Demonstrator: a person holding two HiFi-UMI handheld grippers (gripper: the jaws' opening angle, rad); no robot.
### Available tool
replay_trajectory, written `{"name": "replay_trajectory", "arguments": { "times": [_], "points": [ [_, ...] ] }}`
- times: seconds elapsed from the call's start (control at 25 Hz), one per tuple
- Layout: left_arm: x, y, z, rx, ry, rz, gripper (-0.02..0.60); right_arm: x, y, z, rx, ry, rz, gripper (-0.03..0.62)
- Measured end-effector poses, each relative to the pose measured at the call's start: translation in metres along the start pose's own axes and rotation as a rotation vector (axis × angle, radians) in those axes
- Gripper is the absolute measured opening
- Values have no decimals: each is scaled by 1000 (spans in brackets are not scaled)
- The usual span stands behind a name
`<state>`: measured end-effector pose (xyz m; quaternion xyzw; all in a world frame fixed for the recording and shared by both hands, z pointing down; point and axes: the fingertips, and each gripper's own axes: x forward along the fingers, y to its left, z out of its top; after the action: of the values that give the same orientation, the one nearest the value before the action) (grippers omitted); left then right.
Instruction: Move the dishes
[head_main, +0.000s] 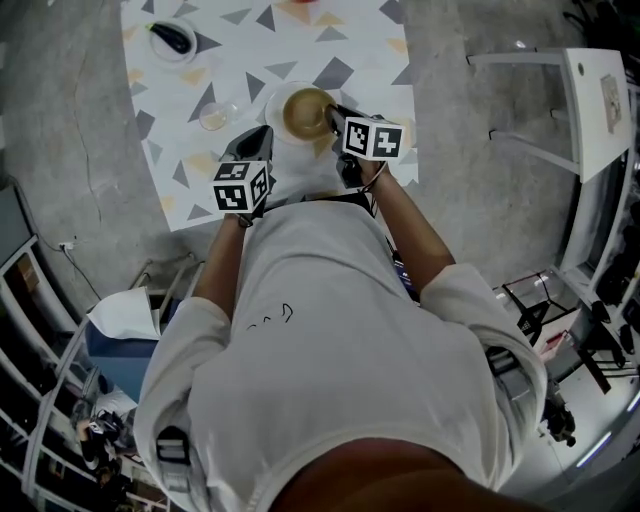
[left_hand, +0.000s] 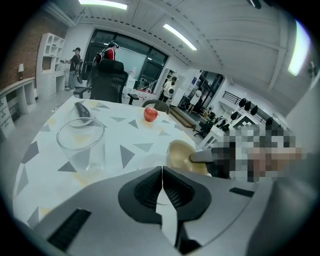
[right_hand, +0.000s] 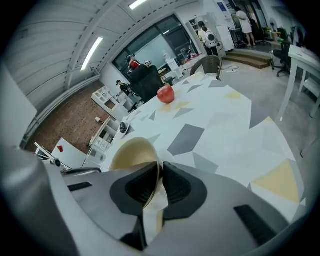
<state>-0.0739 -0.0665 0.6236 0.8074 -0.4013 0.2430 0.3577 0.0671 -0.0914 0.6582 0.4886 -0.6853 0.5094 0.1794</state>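
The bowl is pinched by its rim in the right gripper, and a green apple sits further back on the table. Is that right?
Not quite: the apple is red, not green, as the right gripper view shows. The rest holds: the right gripper is shut on the rim of the bowl, and the apple sits further back on the table.

1 red apple (left_hand: 150, 114) sits far across the triangle-patterned table (head_main: 300, 50); 1 black office chair (left_hand: 107, 82) stands beyond its far left edge.
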Motion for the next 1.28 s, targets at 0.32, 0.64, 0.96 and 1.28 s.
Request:
{"name": "replay_trajectory", "arguments": {
  "times": [0.32,0.64,0.96,1.28],
  "points": [
    [-1,-20,27,59,-36,-33,21,-38,9,25,-41,-108,-3,28],
    [-4,-36,49,106,-75,-55,21,-67,22,48,-253,-214,-40,21],
    [2,-52,49,115,-71,-54,21,-92,7,69,-464,-266,-136,14],
    [15,-68,45,82,-77,-27,21,-108,-4,90,-688,-278,-163,14]
  ]
}}
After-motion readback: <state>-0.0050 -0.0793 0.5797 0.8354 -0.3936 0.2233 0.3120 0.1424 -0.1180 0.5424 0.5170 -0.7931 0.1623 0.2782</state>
